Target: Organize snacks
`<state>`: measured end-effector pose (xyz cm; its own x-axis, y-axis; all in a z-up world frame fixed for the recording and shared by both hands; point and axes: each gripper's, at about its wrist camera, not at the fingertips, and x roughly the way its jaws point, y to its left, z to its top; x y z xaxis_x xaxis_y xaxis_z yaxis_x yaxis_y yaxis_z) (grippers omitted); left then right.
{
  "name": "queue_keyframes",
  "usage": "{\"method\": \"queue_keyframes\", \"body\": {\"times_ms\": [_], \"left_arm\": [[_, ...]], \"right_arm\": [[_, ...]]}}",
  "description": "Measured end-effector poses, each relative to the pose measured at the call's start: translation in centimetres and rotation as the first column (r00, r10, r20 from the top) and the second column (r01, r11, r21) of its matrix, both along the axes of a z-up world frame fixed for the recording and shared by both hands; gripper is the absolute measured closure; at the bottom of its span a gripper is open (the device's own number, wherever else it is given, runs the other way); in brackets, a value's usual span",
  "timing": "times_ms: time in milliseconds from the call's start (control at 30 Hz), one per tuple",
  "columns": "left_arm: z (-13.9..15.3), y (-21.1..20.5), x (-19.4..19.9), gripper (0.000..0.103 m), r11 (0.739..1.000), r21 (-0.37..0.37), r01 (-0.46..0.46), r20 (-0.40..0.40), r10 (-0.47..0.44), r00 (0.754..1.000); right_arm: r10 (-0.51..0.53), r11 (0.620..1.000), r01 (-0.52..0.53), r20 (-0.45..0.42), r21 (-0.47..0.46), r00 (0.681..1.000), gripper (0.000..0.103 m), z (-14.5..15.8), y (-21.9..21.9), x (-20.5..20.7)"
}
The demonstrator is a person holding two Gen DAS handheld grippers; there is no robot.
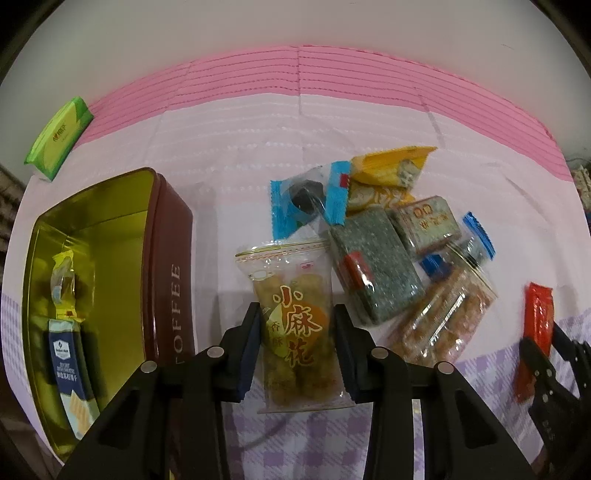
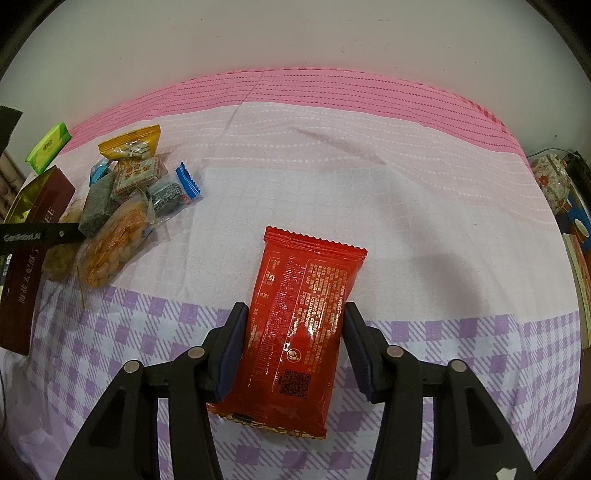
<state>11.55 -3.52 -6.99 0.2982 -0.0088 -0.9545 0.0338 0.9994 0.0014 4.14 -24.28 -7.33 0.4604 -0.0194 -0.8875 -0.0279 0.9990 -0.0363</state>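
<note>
While the tin (image 1: 92,258) holds seemingly two packets, each hand-held gripper, left (image 1: 295,321) and right (image 2: 293,321), is clamped on a snack, the twist-snack packet (image 1: 295,325) and the red packet (image 2: 299,332), with the pile (image 1: 388,251) unsorted.

A cloth (image 2: 332,177) covered the whole surface: a pink striped band along the far edge, pale squares across the middle, purple checks along the near edge. Beyond the right edge stood a floral-patterned object (image 2: 554,177), with what looked like books (image 2: 580,266) just nearer than it. A plain pale wall (image 2: 295,33) rose behind.
</note>
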Motion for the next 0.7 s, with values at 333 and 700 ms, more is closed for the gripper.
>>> {"method": "queue_keyframes", "body": {"times_ms": [333,700], "left_arm": [[2.9,0.2,-2.5,0.064,0.998,-0.025,0.05,0.03,-0.049,0.998],[7.9,4.8,-4.6,0.064,0.999,-0.027,0.046,0.121,-0.042,0.992]], "right_arm": [[0.001,1.0,-0.001,0.0,0.001,1.0,0.054,0.0,0.0,0.0],[-0.001,1.0,0.001,0.0,0.001,1.0,0.054,0.0,0.0,-0.1]]}}
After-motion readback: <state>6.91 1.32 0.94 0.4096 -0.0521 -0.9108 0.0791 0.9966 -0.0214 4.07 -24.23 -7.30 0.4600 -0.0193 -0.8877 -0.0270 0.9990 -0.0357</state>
